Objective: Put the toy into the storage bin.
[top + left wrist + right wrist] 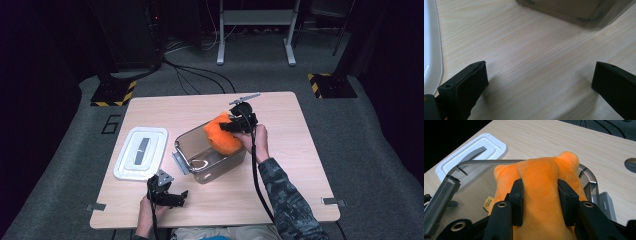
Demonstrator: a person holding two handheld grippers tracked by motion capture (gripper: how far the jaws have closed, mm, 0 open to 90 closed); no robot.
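Toy: orange plush toy (541,195) is held over the clear bin (186,146), partly inside its far right end.
Right gripper (541,197): fingers are clenched on the toy's middle, seen close in the right gripper view; a small tag (488,203) is seen there.
Left gripper (539,82): fingers are released, spread over bare desk (529,50).
High view: white lid (140,152) is laid left of the bin.
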